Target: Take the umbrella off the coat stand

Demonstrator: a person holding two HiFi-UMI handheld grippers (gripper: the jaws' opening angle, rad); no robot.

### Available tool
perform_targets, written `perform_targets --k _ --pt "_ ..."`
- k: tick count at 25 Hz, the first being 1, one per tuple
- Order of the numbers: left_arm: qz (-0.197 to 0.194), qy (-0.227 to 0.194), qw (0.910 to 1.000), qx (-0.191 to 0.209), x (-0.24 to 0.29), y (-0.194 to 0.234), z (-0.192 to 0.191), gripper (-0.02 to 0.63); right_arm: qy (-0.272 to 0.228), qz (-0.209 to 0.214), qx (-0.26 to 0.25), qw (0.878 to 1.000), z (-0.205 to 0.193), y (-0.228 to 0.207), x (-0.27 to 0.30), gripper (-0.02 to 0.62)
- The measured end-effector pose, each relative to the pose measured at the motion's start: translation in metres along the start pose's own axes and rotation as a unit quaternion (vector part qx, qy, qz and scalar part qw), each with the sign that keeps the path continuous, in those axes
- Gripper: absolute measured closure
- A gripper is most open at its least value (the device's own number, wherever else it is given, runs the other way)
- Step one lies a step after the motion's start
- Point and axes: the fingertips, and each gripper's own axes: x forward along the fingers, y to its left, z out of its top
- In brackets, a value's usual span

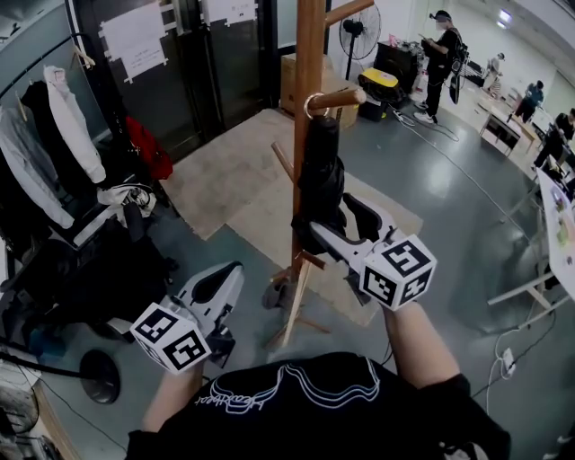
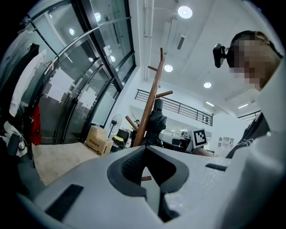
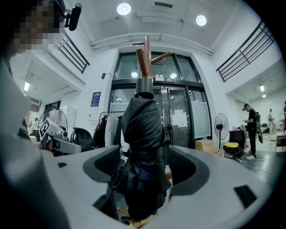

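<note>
— Where's the umbrella (image 1: 321, 180)?
— Hanging by its strap (image 1: 310, 101) from the coat stand (image 1: 308, 54) peg (image 1: 340, 97). My right gripper (image 1: 325, 235) is clamped on its lower end; my left gripper (image 2: 145, 152) is closed and empty.
— Next?
— I'd lift it outward along the peg until the strap clears the tip.

Grey floor (image 1: 431, 171) w/ beige mat (image 1: 225, 171); glass doors (image 3: 178, 112), fan (image 1: 359, 27); ceiling lights (image 3: 124, 8) on.

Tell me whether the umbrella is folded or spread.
Folded. The black umbrella hangs as a narrow bundle from a peg on the coat stand, with the right gripper closed on it.
</note>
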Motion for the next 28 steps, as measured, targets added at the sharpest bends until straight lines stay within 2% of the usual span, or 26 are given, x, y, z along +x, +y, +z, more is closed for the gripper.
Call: perform_targets --k 9,14,28 --pt "0.022 -0.009 0.9997 -0.007 -0.001 0.013 0.0 0.601 0.017 0.017 0.008 1.0 -0.011 -0.002 0.026 0.26" --pt "0.036 -0.01 0.9992 -0.016 -0.004 0.02 -0.003 0.601 0.015 0.025 0.028 0.999 -0.013 -0.004 0.031 0.293" --pt "0.049 -0.012 0.9986 -0.014 0.006 0.019 -0.003 0.601 0.012 0.037 0.013 0.999 -0.014 -0.007 0.032 0.337"
